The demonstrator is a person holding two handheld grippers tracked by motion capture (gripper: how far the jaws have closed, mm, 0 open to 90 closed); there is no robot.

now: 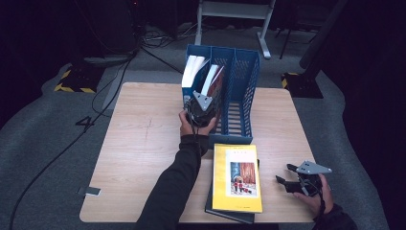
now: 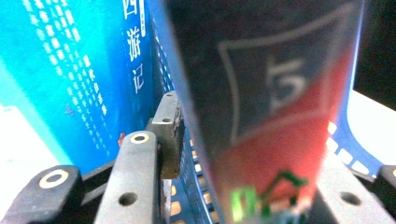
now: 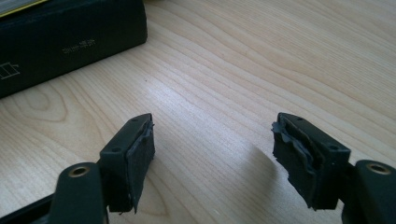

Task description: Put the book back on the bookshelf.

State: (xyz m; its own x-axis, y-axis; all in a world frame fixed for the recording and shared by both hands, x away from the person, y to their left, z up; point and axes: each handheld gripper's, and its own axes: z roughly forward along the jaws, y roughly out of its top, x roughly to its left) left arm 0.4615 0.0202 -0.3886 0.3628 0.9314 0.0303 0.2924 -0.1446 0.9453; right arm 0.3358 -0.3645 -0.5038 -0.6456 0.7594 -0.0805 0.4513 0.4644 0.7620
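A person works at a light wooden table (image 1: 143,143) with a two-jaw gripper in each hand. The left gripper (image 1: 203,111) is pushed up against the front of a blue file rack (image 1: 242,81) with three upright slots, which stands at the table's far edge. Between its jaws stands a dark book with a red lower cover (image 2: 275,107), upright and slightly tilted, sitting in the rack's middle slot. In the left gripper view one pad (image 2: 170,135) stands just clear of the book's near face with a thin gap showing. The pad on the other side is blurred, so whether it touches the cover is hard to say. The jaws look loosened rather than clamped. Just outside that clear pad, beyond a perforated blue divider, stands a blue book with white Chinese lettering (image 2: 88,70), in the neighbouring slot.

The right gripper (image 1: 293,178) rests low near the table's right front corner, pointing toward a yellow book (image 1: 237,178). Its jaws stand wide apart with nothing between them but bare wood. The yellow book lies flat on top of a thick black book (image 3: 65,42), and that stack lies near the fingertips, a little apart from them, on the side away from the table edge.
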